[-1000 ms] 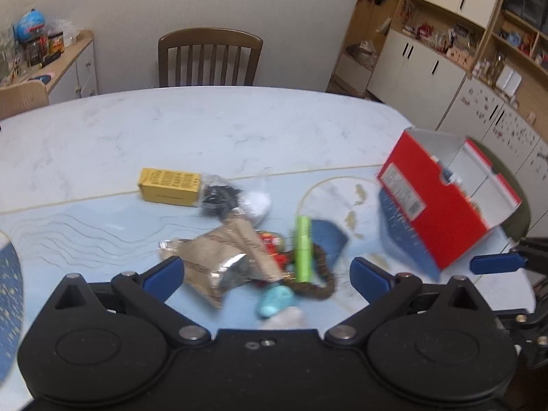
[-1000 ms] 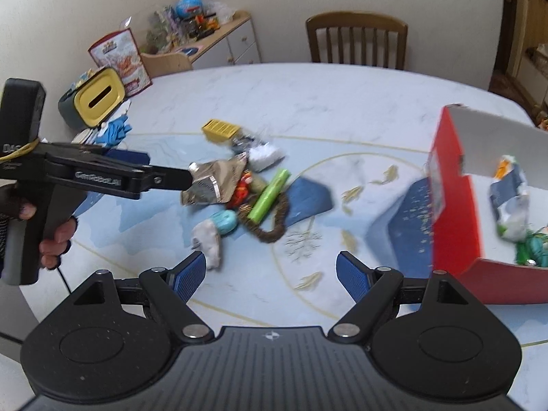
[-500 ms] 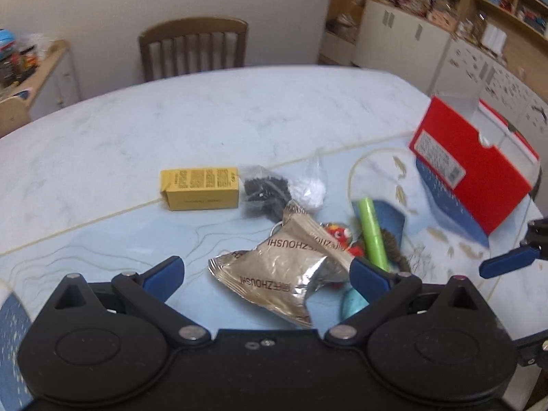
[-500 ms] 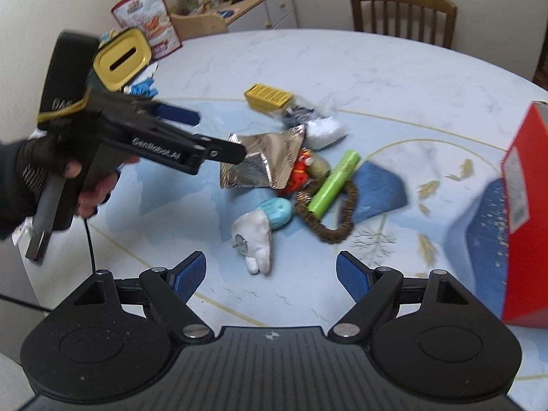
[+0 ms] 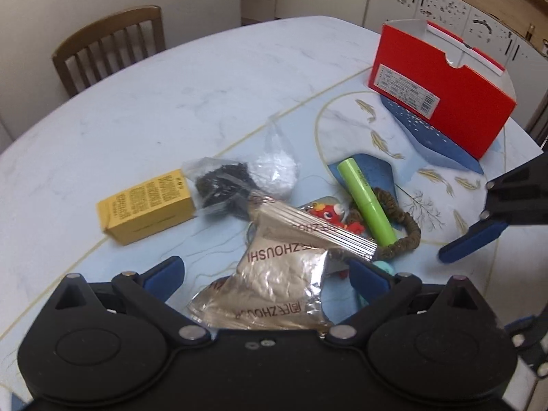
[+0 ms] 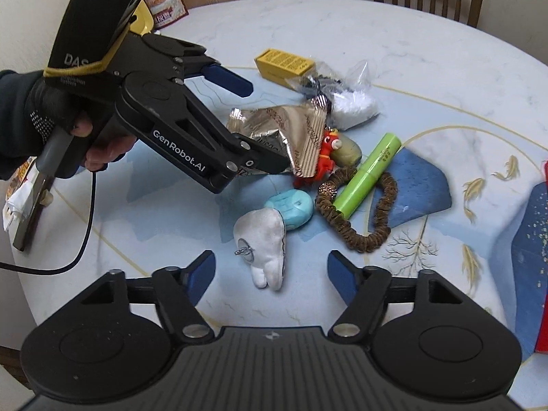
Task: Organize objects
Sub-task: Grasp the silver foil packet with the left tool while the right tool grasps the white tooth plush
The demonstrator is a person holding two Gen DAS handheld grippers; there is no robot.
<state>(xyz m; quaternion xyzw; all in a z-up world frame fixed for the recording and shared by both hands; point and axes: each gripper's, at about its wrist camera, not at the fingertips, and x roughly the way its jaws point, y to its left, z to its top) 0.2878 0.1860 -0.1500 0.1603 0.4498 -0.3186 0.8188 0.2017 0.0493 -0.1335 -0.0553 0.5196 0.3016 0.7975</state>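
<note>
A pile of small objects lies mid-table. My left gripper [image 5: 265, 275] is open, its blue fingers straddling a silver foil snack packet [image 5: 281, 274]; seen from the right wrist, this left gripper [image 6: 255, 123] hangs low over the packet [image 6: 284, 130]. My right gripper [image 6: 270, 269] is open just short of a white tooth plush [image 6: 265, 239]. Beyond it lie a teal lump [image 6: 291, 207], a green tube [image 6: 368, 174] across a brown scrunchie [image 6: 363, 215], a red toy [image 6: 325, 157] and a yellow box [image 6: 284, 66]. The red box [image 5: 441, 92] stands open at the far right.
Two clear bags, one of black bits [image 5: 222, 185] and one of white [image 5: 275, 171], lie beside the yellow box [image 5: 147, 205]. A wooden chair [image 5: 109, 48] stands at the far table edge. Cabinets [image 5: 445, 0] line the wall behind the red box. A gloved hand [image 6: 51, 116] holds the left gripper.
The left gripper has moved forward and down until its fingers straddle the foil packet. The right gripper has swung left, away from the red box, and closed in on the tooth plush.
</note>
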